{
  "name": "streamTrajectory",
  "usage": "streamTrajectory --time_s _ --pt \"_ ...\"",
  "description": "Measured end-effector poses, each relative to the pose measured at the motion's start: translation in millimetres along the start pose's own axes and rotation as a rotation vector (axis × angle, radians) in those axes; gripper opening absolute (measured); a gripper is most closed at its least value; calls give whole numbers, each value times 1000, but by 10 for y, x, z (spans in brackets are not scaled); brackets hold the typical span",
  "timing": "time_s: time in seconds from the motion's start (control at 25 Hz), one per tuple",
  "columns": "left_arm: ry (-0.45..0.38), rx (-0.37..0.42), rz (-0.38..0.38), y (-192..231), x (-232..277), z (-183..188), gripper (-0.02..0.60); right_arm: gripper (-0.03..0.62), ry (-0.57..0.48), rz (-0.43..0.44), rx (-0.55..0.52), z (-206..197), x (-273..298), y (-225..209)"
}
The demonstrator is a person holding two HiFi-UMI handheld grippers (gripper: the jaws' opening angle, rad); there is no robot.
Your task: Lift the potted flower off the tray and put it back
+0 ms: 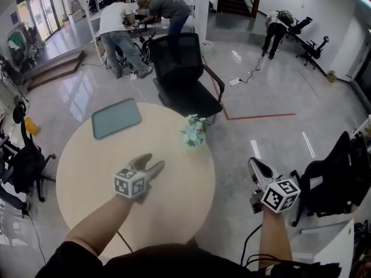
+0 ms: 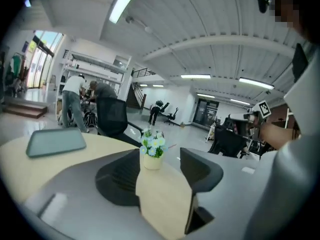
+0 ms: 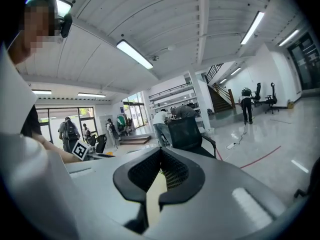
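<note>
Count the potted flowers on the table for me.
1. The potted flower stands near the round table's far right edge, off the tray, which lies at the far left. The person's left arm hides a strip of tabletop.

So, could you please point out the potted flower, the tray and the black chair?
potted flower (image 1: 194, 131), head view, on the blossoms.
tray (image 1: 116, 118), head view, on its bare middle.
black chair (image 1: 178, 59), head view, on the backrest.
</note>
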State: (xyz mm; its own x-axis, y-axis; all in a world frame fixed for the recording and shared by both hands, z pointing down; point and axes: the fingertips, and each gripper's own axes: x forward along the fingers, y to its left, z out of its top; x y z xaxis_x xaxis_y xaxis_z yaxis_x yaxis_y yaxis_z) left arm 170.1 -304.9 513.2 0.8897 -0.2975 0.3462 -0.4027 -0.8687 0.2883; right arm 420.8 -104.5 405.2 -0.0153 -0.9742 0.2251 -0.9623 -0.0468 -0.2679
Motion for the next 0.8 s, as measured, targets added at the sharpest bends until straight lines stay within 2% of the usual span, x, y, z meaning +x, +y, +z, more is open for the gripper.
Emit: streamTrajectory --time_s 0.2,0.32,0.56,0.8 --pt "-197 29 -35 26 -1174 779 98 14 -8 11 -34 169 -44 684" --pt "-275 45 -48 12 -1797 1027 -2 14 -16 12 -52 245 -143 1029" --pt "-345 26 -46 -58 -2732 1105 -2 15 -40 27 -66 376 -429 1542" --pt "-347 21 -37 -109 -3234 984 -2 14 -27 31 -84 328 -600 1861"
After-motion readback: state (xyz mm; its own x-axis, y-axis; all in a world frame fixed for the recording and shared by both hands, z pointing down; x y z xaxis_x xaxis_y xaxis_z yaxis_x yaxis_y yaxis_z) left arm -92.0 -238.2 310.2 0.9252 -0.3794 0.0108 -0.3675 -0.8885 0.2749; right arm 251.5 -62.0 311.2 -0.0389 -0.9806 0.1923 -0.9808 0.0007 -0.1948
